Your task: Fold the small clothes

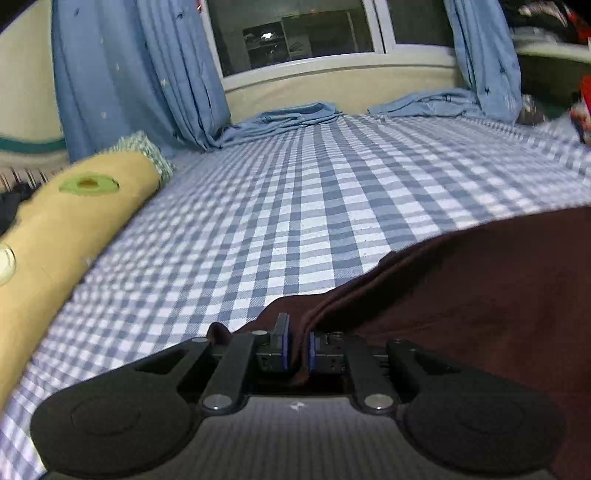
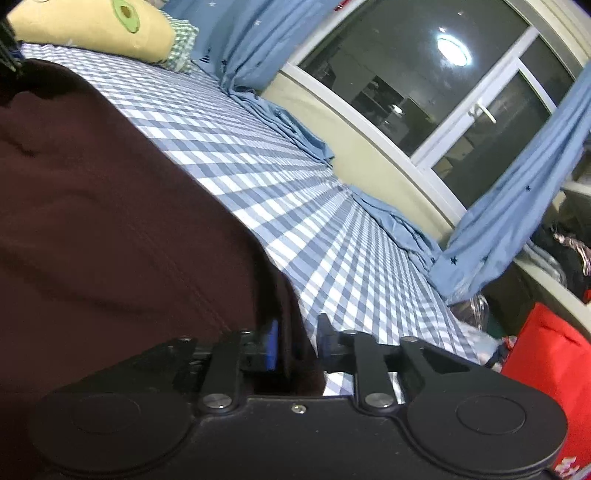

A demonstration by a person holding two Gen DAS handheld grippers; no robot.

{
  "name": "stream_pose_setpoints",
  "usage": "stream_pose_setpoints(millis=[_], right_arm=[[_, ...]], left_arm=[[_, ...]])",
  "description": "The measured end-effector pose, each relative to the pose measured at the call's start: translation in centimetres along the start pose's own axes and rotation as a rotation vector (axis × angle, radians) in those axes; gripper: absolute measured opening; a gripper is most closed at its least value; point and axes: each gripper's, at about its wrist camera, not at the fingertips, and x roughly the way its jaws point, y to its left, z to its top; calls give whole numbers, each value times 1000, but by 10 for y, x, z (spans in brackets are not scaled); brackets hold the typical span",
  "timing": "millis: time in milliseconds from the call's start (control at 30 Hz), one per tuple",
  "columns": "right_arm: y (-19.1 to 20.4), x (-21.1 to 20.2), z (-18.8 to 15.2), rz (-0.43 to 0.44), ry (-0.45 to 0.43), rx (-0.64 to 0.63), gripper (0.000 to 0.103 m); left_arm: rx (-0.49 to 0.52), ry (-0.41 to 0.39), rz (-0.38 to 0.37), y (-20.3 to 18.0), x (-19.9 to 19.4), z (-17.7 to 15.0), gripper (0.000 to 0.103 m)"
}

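A dark maroon garment (image 1: 480,295) lies on the blue-and-white checked bed sheet (image 1: 295,203). My left gripper (image 1: 298,350) is shut on the garment's edge, with cloth pinched between its blue pads. The same garment (image 2: 110,203) fills the left of the right wrist view. My right gripper (image 2: 297,345) is shut on the garment's other edge, cloth bunched between its fingers, and the view is tilted. The rest of the garment hangs or drapes below both grippers and is partly hidden.
A long yellow pillow (image 1: 66,221) with an avocado print lies along the left side of the bed, also in the right wrist view (image 2: 92,29). Blue curtains (image 1: 129,74) and a window (image 1: 295,33) stand at the far edge. A red bag (image 2: 546,369) is off the bed's right side.
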Motion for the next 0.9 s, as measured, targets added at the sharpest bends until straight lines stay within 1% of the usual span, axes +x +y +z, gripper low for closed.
stream_pose_setpoints(millis=[133, 200, 233, 267, 300, 333, 367, 400, 500, 567, 633, 667, 733, 767, 833, 867, 900], right_arm=[[-18, 9, -7, 33, 41, 111, 31], [-25, 12, -11, 42, 54, 166, 33], [-28, 14, -13, 46, 59, 188, 34], [-30, 15, -14, 48, 64, 208, 35], [-32, 15, -15, 49, 67, 223, 37], [-32, 16, -16, 47, 70, 234, 38], [-34, 18, -17, 47, 72, 240, 39], [-34, 19, -18, 46, 74, 247, 39], [-32, 18, -21, 36, 73, 255, 42], [-29, 18, -22, 23, 72, 251, 45], [-28, 18, -22, 2, 69, 247, 52], [-28, 18, -23, -8, 68, 249, 53], [-28, 17, -24, -23, 70, 258, 62], [-29, 17, -25, -31, 72, 263, 65], [-33, 18, -27, -44, 77, 284, 76], [-35, 18, -28, -49, 80, 296, 79], [-38, 19, -30, -53, 83, 316, 84]], left_arm=[[-140, 5, -83, 26, -7, 9, 16], [-180, 7, -119, 36, -10, 12, 18], [-180, 10, -134, 39, -11, 14, 19], [-169, 17, -150, 42, -11, 16, 27], [-157, 26, -173, 45, -12, 18, 61], [-155, 17, -193, 50, -15, 21, 79], [-167, -19, -199, 56, -20, 23, 96], [-178, -51, -205, 63, -26, 26, 99], [-236, -68, -187, 83, -35, 35, 100], [-271, -79, -153, 94, -39, 35, 102], [-291, -88, -126, 97, -42, 28, 102], [-296, -88, -123, 96, -41, 24, 102], [-289, -86, -132, 90, -38, 11, 102], [-274, -77, -124, 85, -33, 4, 102], [-244, -46, -62, 73, -21, -7, 102], [-228, -24, -18, 67, -15, -12, 102], [-213, -3, 18, 63, -9, -16, 102]])
